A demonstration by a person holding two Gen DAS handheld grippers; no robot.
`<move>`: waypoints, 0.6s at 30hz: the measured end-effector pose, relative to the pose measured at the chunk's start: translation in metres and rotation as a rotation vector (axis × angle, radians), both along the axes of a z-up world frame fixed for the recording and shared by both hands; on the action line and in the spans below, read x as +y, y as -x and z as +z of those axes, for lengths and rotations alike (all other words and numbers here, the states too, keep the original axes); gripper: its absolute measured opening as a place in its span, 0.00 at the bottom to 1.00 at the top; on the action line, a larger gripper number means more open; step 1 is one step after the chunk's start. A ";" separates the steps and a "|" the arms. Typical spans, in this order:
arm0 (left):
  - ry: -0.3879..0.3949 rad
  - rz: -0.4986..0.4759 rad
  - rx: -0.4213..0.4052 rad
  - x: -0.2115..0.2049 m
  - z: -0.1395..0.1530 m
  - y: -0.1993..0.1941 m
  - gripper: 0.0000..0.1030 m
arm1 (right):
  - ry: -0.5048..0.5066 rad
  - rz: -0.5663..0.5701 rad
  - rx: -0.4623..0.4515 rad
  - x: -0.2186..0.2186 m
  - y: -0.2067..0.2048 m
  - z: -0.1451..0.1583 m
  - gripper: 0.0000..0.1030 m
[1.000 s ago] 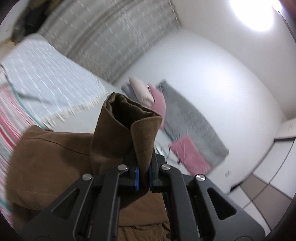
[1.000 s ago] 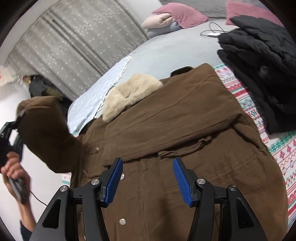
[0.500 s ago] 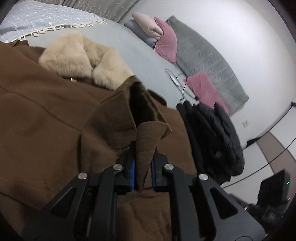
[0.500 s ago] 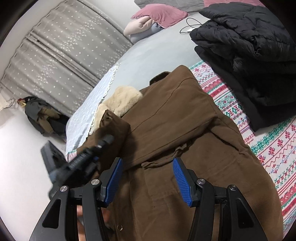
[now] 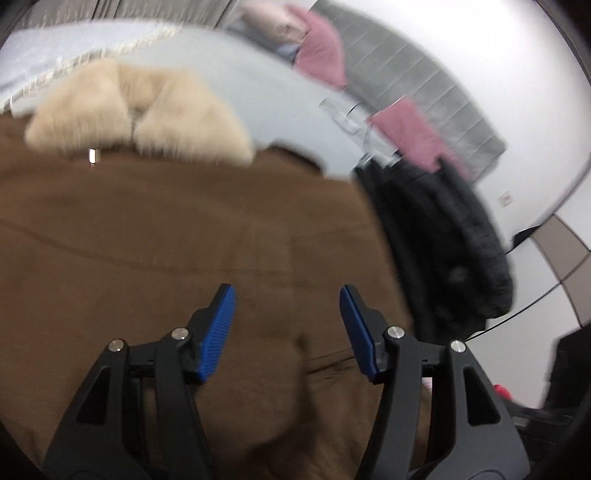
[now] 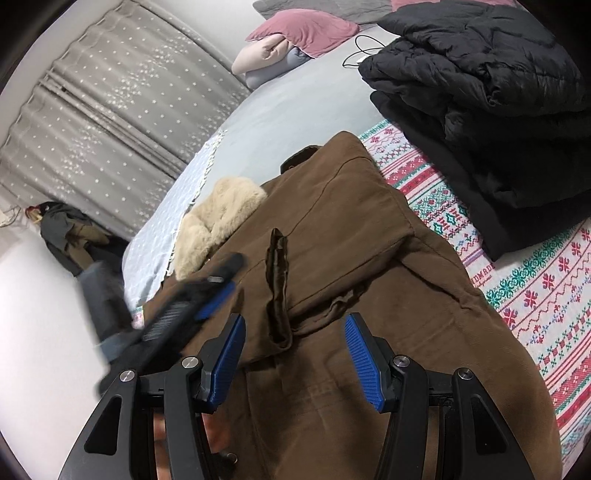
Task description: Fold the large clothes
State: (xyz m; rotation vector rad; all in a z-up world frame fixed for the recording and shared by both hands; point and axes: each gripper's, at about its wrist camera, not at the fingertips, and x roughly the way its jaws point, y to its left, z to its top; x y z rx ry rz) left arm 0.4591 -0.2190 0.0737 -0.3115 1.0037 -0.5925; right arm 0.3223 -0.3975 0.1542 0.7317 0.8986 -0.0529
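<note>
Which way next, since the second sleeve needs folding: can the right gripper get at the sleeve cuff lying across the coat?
Probably yes. The right gripper is open, and the sleeve cuff lies uncovered on the brown coat just ahead of it.

Black puffer jacket [image 6: 480, 85] on patterned blanket [image 6: 535, 295]; pink pillow [image 6: 306, 31] near curtain [image 6: 110, 92].

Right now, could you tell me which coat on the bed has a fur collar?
The brown coat, with the beige fur collar; the black puffer coat has none.
</note>
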 end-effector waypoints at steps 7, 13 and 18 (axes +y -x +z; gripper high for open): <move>-0.211 0.000 -0.032 -0.027 -0.007 0.003 0.57 | 0.003 0.001 -0.011 -0.003 -0.001 0.002 0.55; -0.394 0.018 -0.062 -0.054 -0.008 -0.003 0.40 | -0.002 -0.023 -0.042 -0.008 0.003 0.008 0.55; -0.396 0.092 -0.060 -0.047 0.000 -0.009 0.10 | 0.012 -0.031 -0.041 -0.013 0.004 0.007 0.55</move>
